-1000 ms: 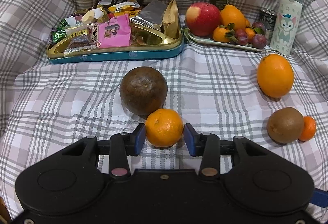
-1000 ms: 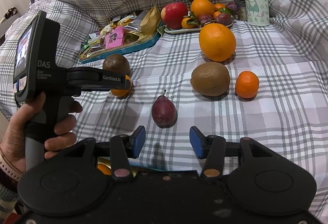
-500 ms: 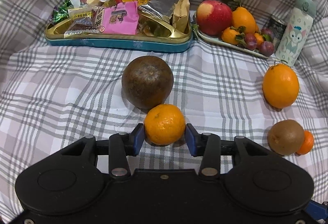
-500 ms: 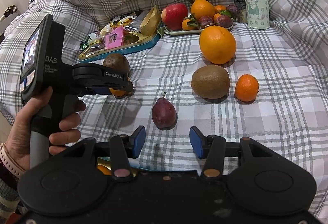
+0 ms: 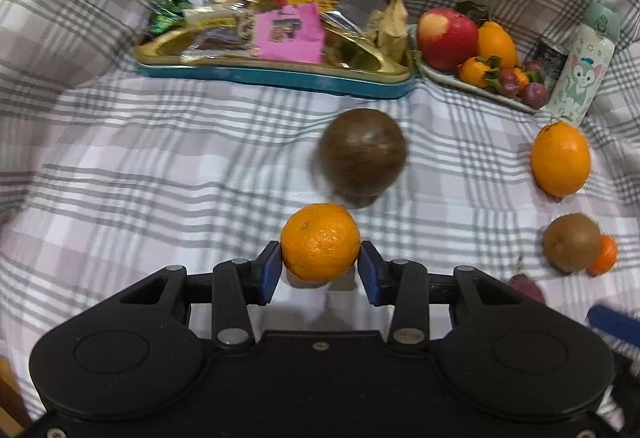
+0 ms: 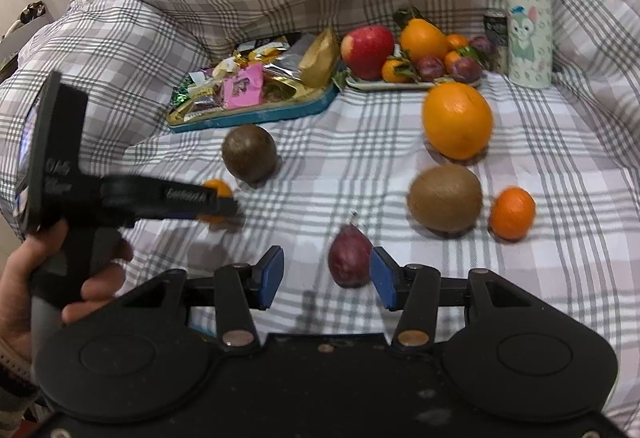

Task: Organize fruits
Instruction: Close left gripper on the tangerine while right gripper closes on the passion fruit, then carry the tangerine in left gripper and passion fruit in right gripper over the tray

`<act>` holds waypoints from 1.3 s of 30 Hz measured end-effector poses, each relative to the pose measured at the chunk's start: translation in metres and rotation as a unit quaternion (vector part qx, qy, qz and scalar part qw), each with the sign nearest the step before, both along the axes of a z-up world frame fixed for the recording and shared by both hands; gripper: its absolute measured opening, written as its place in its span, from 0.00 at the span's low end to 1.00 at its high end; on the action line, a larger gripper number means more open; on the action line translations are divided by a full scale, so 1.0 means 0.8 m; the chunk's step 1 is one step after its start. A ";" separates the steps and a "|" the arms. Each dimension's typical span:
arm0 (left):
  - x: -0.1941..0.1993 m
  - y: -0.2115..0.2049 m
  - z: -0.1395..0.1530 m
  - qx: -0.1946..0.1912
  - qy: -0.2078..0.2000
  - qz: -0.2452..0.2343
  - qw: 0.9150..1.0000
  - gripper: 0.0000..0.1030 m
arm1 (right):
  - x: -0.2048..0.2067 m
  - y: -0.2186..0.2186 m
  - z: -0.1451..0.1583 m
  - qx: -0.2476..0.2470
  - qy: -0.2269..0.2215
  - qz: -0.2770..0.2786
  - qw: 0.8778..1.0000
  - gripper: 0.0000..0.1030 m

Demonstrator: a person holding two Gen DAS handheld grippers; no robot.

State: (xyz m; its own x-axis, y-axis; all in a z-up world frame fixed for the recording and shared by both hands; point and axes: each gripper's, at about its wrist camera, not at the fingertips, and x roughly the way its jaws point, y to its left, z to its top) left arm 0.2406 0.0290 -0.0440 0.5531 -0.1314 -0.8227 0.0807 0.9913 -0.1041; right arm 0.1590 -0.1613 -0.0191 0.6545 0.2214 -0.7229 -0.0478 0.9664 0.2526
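Observation:
My left gripper [image 5: 320, 270] is closing its jaws on a small mandarin [image 5: 320, 242], and both blue pads touch its sides. The right wrist view shows the same mandarin [image 6: 218, 187] in that gripper [image 6: 224, 203], held by a hand. My right gripper [image 6: 326, 276] stands open just short of a dark red plum [image 6: 350, 262], which lies close to its right pad [image 6: 382, 278] without touching. A round brown fruit [image 5: 362, 157], a big orange [image 6: 458, 121], a kiwi [image 6: 444, 197] and a second mandarin [image 6: 513, 213] lie loose on the plaid cloth. The fruit plate [image 6: 400, 85] at the back holds an apple, oranges and plums.
A gold and teal tin [image 5: 280, 77] full of snack packets sits back left of the plate. A cartoon-printed bottle [image 6: 528, 33] and a dark can [image 6: 495, 25] stand to the right of the plate. The plaid cloth [image 5: 120, 157] rises in folds behind and at both sides.
The left jaws have closed in until both pads touch the mandarin, and that gripper has shifted sideways. The right gripper has moved in, so the plum now lies near its right pad.

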 end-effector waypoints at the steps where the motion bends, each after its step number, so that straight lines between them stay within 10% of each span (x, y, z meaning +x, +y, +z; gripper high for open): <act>1: -0.003 0.005 0.002 0.009 -0.003 0.000 1.000 0.48 | 0.004 0.003 0.002 -0.001 -0.003 0.003 1.000 0.50; 28: -0.030 0.069 0.003 0.006 -0.032 0.013 0.999 0.48 | 0.210 0.130 -0.002 -0.020 -0.054 0.029 0.998 0.50; 39: -0.034 0.079 0.000 0.001 -0.035 0.016 0.999 0.48 | 0.200 0.137 -0.025 -0.055 -0.017 0.040 0.998 0.53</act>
State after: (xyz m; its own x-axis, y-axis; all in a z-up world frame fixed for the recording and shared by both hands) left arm 0.2131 0.0920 -0.0438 0.6128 -0.1116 -0.7823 0.0554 0.9936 -0.0984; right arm 0.3194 -0.0513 -0.0391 0.6628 0.1935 -0.7233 -0.1319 0.9811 0.1417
